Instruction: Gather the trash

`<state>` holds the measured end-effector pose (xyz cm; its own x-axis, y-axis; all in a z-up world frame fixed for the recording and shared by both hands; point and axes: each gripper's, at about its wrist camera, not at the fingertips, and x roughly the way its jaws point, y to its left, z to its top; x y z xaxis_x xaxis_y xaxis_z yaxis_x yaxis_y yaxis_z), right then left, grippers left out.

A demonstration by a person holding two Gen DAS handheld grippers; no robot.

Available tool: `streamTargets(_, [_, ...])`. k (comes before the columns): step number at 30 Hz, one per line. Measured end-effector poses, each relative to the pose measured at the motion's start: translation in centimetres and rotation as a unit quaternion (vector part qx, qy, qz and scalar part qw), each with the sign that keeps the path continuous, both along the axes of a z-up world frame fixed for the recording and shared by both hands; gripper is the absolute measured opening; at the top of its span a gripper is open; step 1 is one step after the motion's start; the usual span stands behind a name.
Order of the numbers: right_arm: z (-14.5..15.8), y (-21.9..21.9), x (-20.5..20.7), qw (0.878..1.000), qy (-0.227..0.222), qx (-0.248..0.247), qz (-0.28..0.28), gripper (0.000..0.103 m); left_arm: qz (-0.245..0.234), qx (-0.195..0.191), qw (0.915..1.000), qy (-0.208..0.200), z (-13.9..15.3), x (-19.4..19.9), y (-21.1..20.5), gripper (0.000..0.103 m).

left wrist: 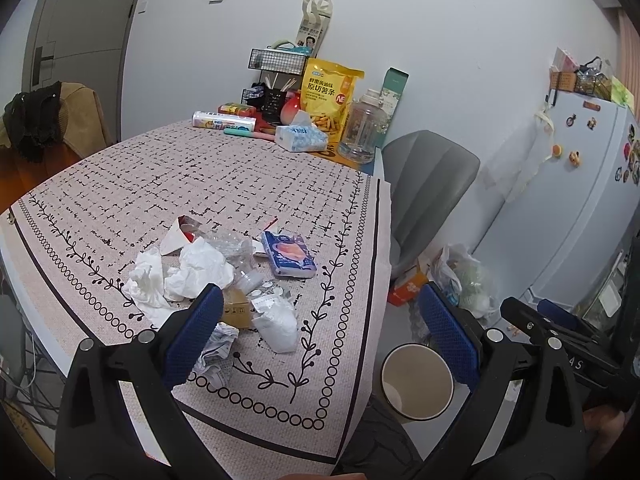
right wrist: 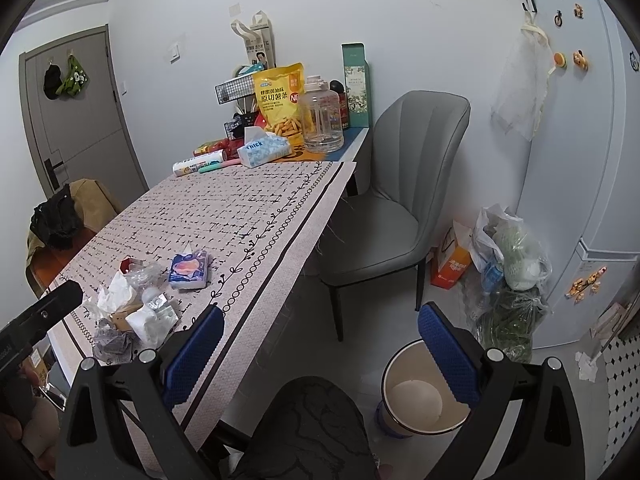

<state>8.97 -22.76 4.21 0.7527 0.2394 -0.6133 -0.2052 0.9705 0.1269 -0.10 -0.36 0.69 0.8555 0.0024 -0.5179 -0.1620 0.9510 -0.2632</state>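
Trash (left wrist: 224, 280) beside "Thick" tissue pack (left wrist: 301, 138); both grippers' fingers (left wrist: 192, 336) spread, empty.

Each view looks forward and down past its own hand-held gripper's fingers. The left wrist view sits close above the table (left wrist: 248, 184), with the trash pile (left wrist: 216, 276) just ahead. The right wrist view is farther right, over the floor. Both share the table, pile and bin (right wrist: 424, 390).

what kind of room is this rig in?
Most likely a small home kitchen-dining corner: a fridge covered in magnets, a cloth-covered dining table with snacks and a tissue box, and a grey dining chair. A waste bin stands on the floor.
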Motion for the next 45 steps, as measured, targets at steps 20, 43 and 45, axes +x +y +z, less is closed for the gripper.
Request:
streamTargets(20, [0.1,-0.19,-0.1,1.0,-0.001,0.007,0.0,0.095,0.003,-0.003,1.0,-0.002,-0.04,-0.19,0.28,0.097])
streamTargets(43, [0.09,-0.22,-0.1,1.0,-0.003,0.005,0.0,0.095,0.004,-0.002,1.0,-0.003,-0.03,-0.35,0.23,0.097])
streamTargets(45, [-0.01,-0.17,-0.06,1.0,-0.002,0.005,0.0,0.095,0.004,-0.003,1.0,0.0,-0.13,-0.27,0.29,0.097])
